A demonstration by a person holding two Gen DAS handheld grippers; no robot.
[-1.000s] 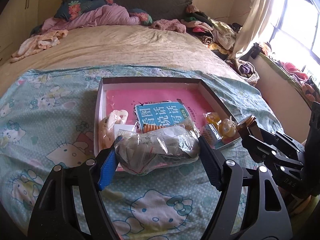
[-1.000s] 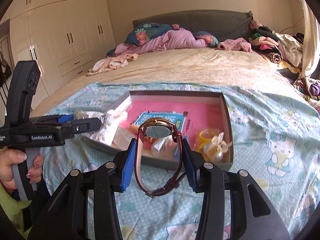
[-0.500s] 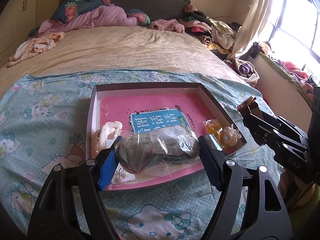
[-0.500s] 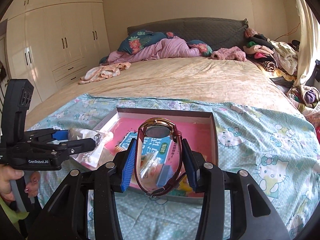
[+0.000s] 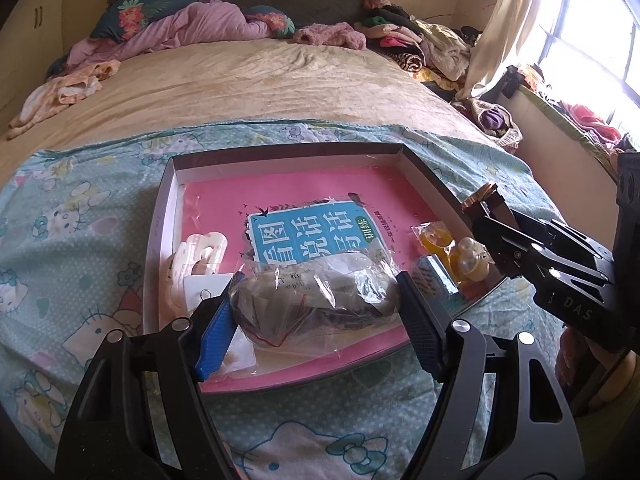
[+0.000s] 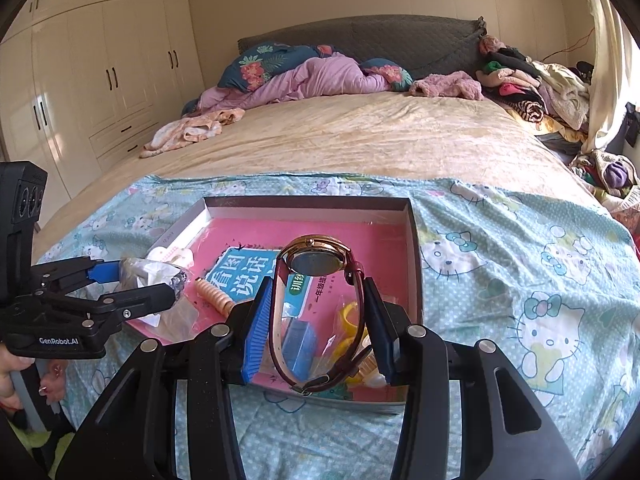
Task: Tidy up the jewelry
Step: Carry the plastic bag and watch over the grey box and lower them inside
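My left gripper (image 5: 316, 300) is shut on a clear plastic bag (image 5: 316, 294) stuffed with dark jewelry, held over the near left part of a shallow box (image 5: 280, 156) with a pink floor. My right gripper (image 6: 316, 320) is shut on a wristwatch (image 6: 318, 262) with a gold case and dark red strap, hanging over the box's near right part. In the box lie a blue booklet (image 5: 308, 228), a cream hair clip (image 5: 196, 252), yellow trinkets (image 5: 468, 256) in plastic and a small blue packet (image 6: 298, 338). In the left wrist view the right gripper (image 5: 484, 204) reaches in from the right.
The box rests on a light blue cartoon-cat sheet (image 6: 520, 280) across the foot of a bed. A beige blanket (image 5: 260, 84), pillows and heaped clothes (image 6: 528, 80) lie farther back. White wardrobes (image 6: 100, 60) stand left, a window (image 5: 592, 20) right. A hand (image 6: 16, 376) holds the left gripper's handle.
Both grippers have moved forward over the box, each keeping its grip. The box now sits closer and lower in both views.
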